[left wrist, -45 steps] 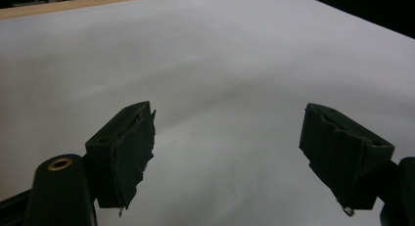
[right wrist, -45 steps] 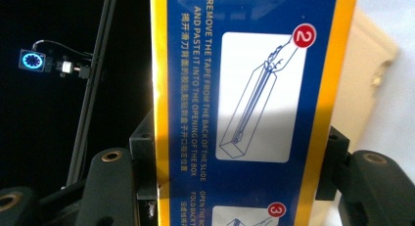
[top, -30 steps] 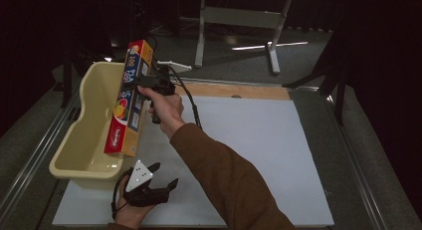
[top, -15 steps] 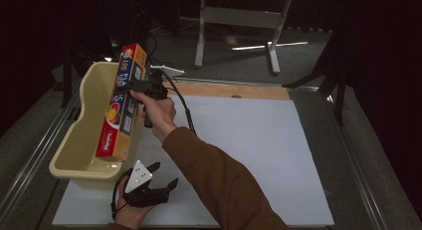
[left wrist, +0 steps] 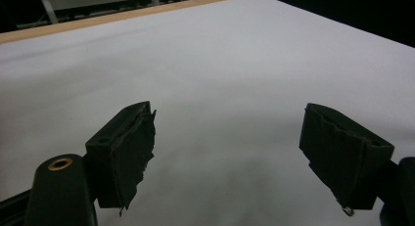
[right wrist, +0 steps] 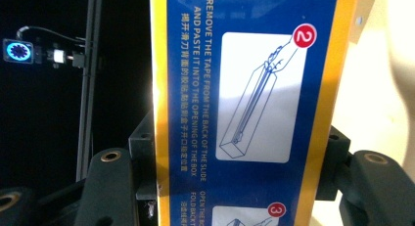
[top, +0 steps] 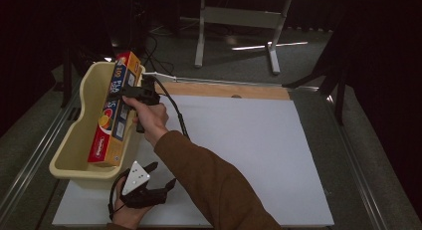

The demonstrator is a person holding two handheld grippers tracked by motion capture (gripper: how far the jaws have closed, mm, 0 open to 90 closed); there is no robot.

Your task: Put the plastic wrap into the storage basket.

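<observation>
Two grippers in our hands at this moment. Our right gripper has its fingers clenched on the box, one on each long side, pads pressing the card. We see this in the right gripper view, where the blue and yellow panel of the box with printed opening instructions stands between the fingers. From the high view the box is a long carton, tilted, its lower end down inside the tub and its upper end leaning above the tub's far rim. The fingers grip it in its upper half. The right forearm, in a brown sleeve, crosses the surface diagonally from the near edge to the tub.

The tub is pale yellow and sits at the left edge of the surface, running from the far left corner toward the near left corner.

Our left gripper rests near the near left corner, just beside the tub's near end. Its fingers are released, standing wide apart with bare white surface between them. A wooden strip runs along the far edge.
</observation>
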